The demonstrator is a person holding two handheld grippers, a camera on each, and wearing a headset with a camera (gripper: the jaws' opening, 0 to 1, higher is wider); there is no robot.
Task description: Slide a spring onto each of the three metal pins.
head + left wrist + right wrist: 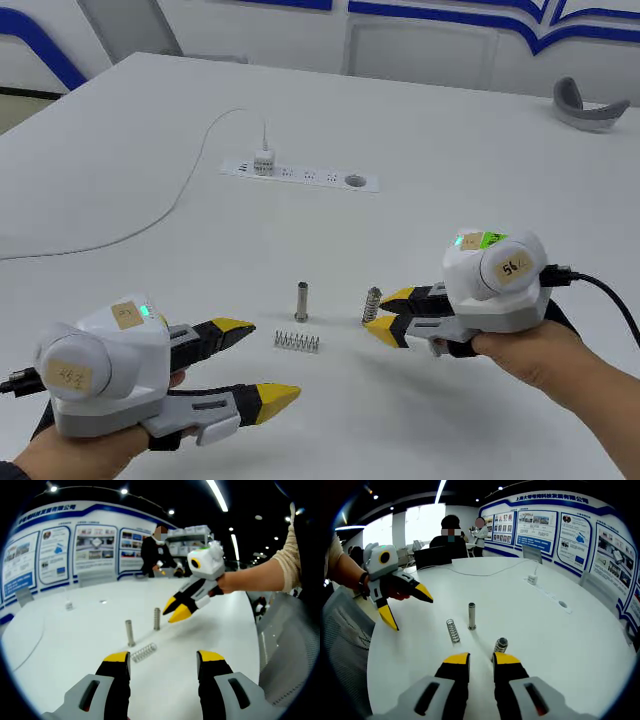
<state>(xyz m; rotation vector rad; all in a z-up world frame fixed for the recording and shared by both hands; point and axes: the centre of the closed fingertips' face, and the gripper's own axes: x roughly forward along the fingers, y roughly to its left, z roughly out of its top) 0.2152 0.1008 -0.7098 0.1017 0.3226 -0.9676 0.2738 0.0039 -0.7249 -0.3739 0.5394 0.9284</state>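
Observation:
Two metal pins stand upright mid-table. The bare pin (302,301) (130,632) (471,616) is on the left. The other pin (372,304) (157,619) (500,645) has a spring around it. A loose spring (297,342) (144,652) (452,630) lies flat in front of the bare pin. My right gripper (386,314) (481,659) (176,609) is narrowly open with nothing between its jaws, its tips right beside the sprung pin. My left gripper (262,362) (164,657) (410,611) is wide open, a short way left of the loose spring.
A white power strip (300,174) with a plugged-in charger (264,160) and its cable (170,205) lies further back. A grey curved object (585,105) rests at the far right. People stand beyond the table (451,532).

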